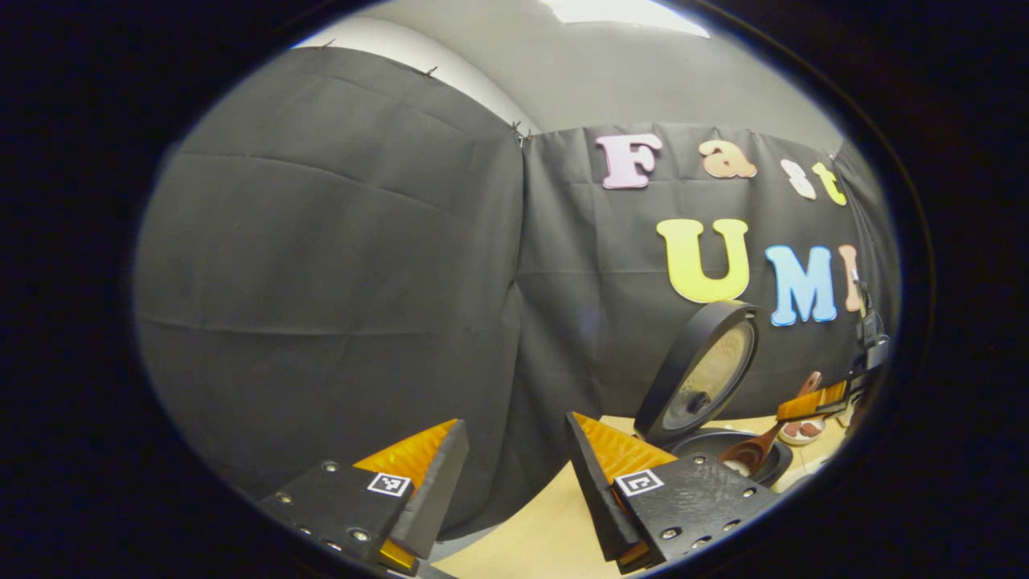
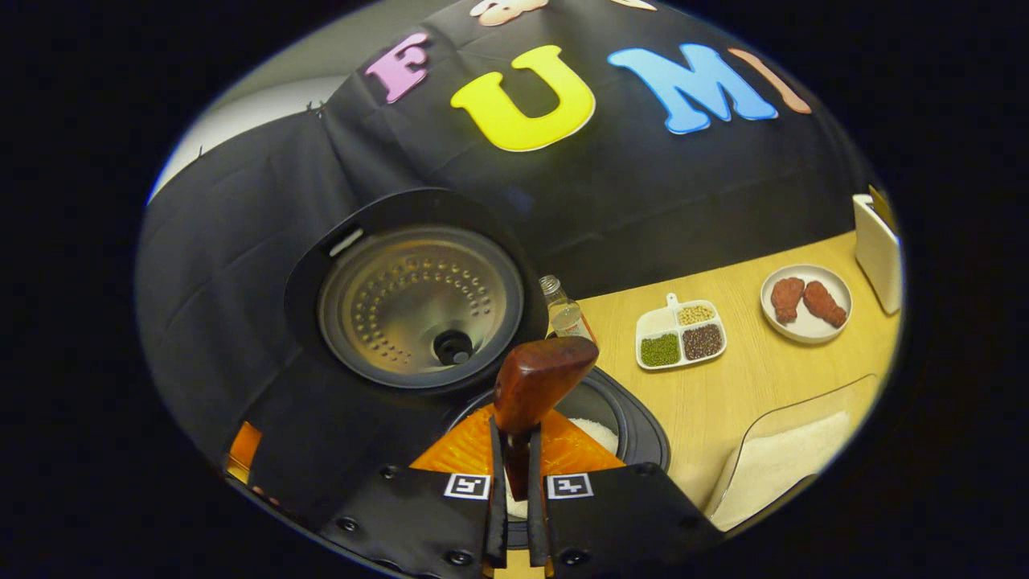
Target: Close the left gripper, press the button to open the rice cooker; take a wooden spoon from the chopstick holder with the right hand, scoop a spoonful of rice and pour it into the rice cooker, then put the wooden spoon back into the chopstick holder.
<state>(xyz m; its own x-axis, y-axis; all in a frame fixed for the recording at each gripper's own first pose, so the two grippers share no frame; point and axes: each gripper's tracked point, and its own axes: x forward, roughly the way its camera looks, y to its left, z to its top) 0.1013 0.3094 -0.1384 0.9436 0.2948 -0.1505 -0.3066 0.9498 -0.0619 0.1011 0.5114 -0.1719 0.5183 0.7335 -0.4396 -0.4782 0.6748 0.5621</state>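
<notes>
Right gripper [image 2: 514, 490] of mine is clamped on the wooden spoon [image 2: 532, 386] over the open rice cooker [image 2: 635, 426] so rice lands inside, while my left gripper [image 1: 514, 482] hangs open, out of the way.

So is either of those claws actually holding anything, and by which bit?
The right gripper pinches the reddish-brown wooden spoon by its handle, over the open black rice cooker. The left gripper is open, holding nothing.
</notes>
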